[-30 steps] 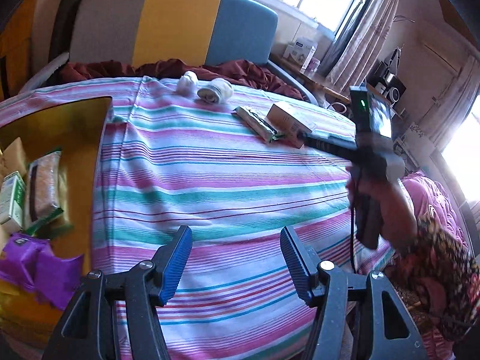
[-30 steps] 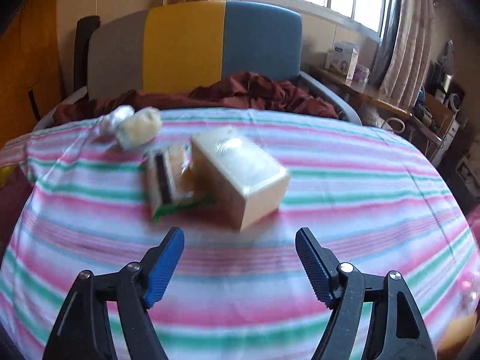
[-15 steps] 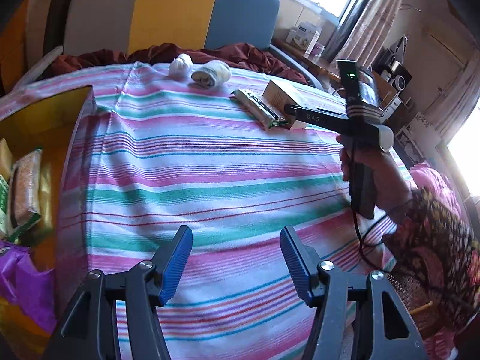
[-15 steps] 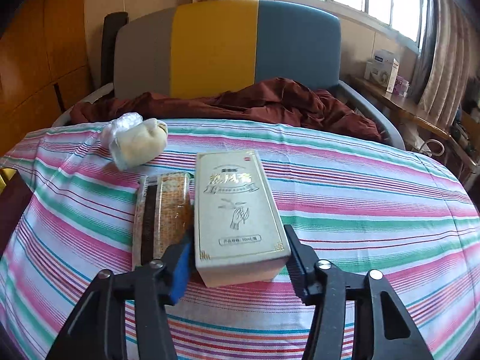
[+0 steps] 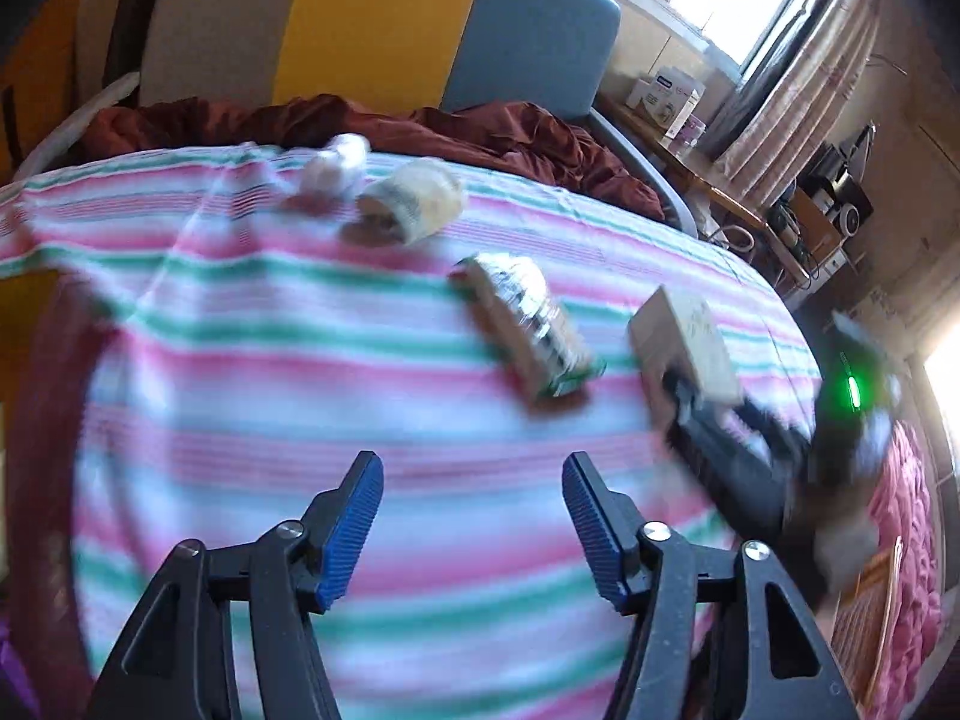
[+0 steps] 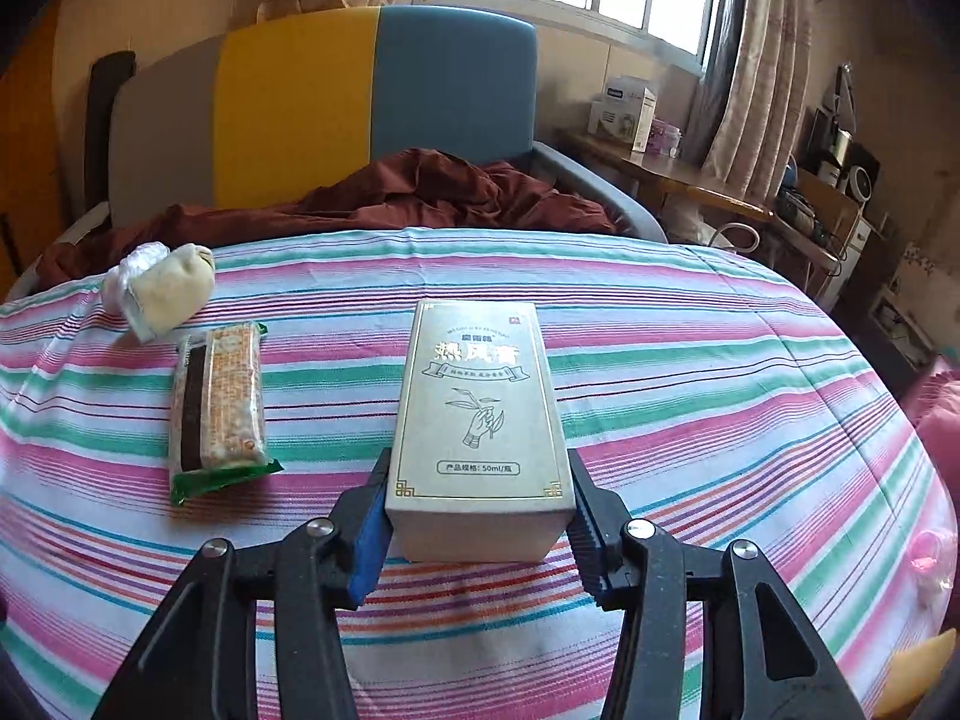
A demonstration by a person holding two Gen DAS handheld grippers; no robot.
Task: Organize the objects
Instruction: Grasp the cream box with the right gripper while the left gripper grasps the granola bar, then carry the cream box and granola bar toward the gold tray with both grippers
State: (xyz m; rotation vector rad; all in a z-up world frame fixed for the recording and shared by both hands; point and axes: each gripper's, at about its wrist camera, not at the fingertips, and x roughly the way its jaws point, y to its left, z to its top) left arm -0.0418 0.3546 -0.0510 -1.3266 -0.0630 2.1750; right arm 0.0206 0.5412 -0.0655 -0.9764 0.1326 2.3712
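Note:
A beige carton with gold print (image 6: 480, 408) lies on the striped tablecloth (image 6: 720, 390), and my right gripper (image 6: 480, 474) is shut on its near end, pads pressed to both sides. Left of it lies a green-edged snack packet (image 6: 219, 402). Further back sit a cream rolled bundle (image 6: 174, 291) and a white plastic wad (image 6: 135, 267). The left wrist view is blurred. There my left gripper (image 5: 471, 468) hangs over bare cloth, its jaws opening with nothing between them. The packet (image 5: 528, 324) and the carton (image 5: 690, 342) lie beyond it, with the right gripper (image 5: 678, 384) on the carton.
A chair with a grey, yellow and blue back (image 6: 360, 108) stands behind the table, maroon cloth (image 6: 420, 192) heaped on its seat. A side desk with a white box (image 6: 624, 108) lies at the back right. A sliver of a yellow tray (image 5: 27, 324) shows far left.
My right gripper closed on the carton, which now sits further from the snack packet. The left view swung right toward the packet and carton, and the yellow tray slid nearly out of view.

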